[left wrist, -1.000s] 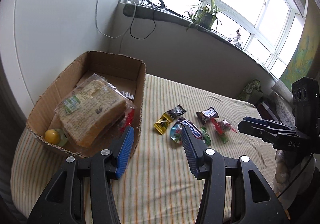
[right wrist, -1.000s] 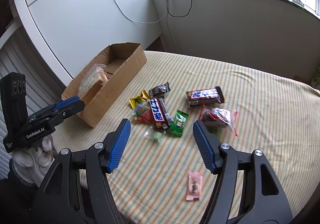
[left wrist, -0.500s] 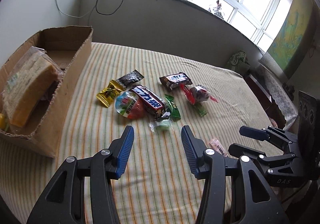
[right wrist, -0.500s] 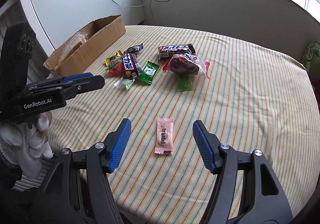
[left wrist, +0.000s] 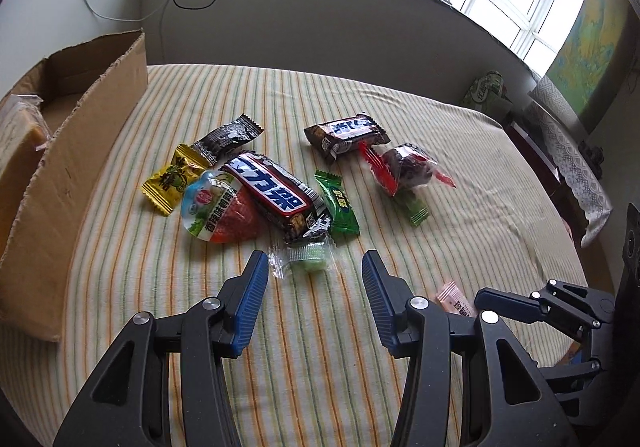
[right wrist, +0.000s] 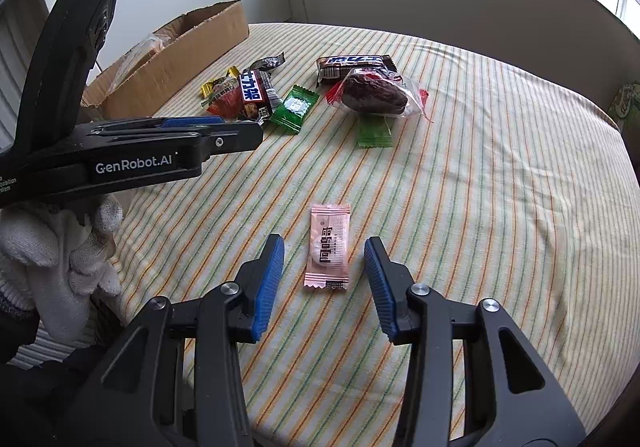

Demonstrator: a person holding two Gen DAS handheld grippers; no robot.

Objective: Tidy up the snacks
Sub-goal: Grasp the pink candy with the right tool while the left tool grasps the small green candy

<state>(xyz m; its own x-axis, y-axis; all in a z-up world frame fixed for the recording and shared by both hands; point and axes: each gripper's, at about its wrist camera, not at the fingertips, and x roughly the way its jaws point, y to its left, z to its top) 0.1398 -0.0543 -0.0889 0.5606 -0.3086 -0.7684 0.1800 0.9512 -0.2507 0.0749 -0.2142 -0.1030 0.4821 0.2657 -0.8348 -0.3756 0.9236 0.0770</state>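
Right gripper is low over the striped tablecloth, and the pink sachet lies flat right between its blue pads. The jaws are closing, yet a strip of cloth shows on each side of the wrapper, so neither pad touches it. The sachet lies lengthwise along the fingers, its near end down between the pads and its far end poking out just beyond the tips.

Over to the left gripper: jaws at a middling gap, nothing held. The small clear-wrapped green candy lies just ahead of the fingertips, close to the left pad's tip and outside the gap. Beyond it sits the main cluster: the long dark chocolate bar resting partly on a red-and-green pouch, a yellow candy and a black one toward the cardboard box, a green sachet just right of the bar. Further right, a second dark bar touches a clear bag of dark red fruit, which lies over a pale green wrapper.

The box stands at the cloth's left edge, a bagged bread loaf inside it. In the right wrist view a white-gloved hand carries the left gripper, well apart from the pink sachet.
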